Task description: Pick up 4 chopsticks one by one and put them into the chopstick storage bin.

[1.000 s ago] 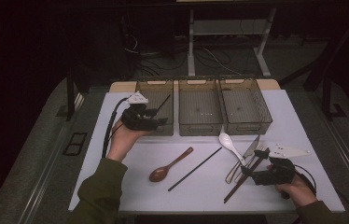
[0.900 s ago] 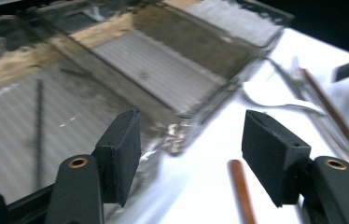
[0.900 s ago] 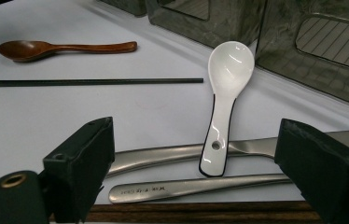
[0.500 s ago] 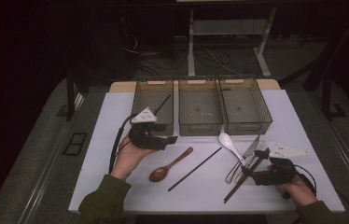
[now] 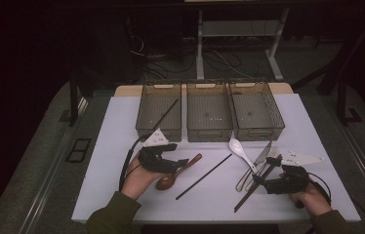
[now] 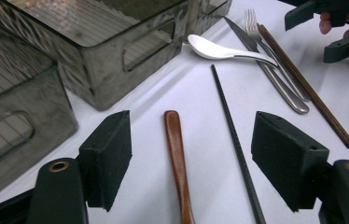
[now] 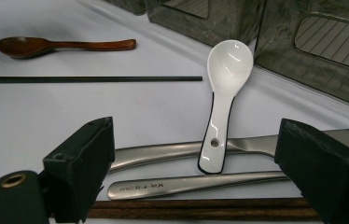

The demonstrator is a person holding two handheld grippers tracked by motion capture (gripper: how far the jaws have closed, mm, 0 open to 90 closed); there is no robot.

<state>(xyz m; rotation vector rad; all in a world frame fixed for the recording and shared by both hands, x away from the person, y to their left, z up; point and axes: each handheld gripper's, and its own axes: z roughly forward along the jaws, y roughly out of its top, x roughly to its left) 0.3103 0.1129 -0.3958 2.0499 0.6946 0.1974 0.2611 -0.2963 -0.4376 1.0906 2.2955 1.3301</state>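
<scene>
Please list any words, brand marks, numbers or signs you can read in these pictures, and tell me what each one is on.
Stamped lettering on the handle of a steel utensil, right gripper view: too small and blurred to read.
No other text is legible on the three bins, the white spoon, the wooden spoon or the table.

Glossy reddish-brown wood on the wooden spoon (image 6: 178, 158); smooth, shiny white ceramic on the soup spoon (image 7: 224, 88); brushed, gleaming metal on the knife (image 7: 172, 151) and fork (image 7: 182, 184); matt black on the chopstick (image 6: 235, 140); grainy dark wood on the brown chopsticks (image 7: 200, 208); smoky translucent plastic on the bins (image 6: 116, 42); matt white tabletop (image 5: 112, 146).
</scene>
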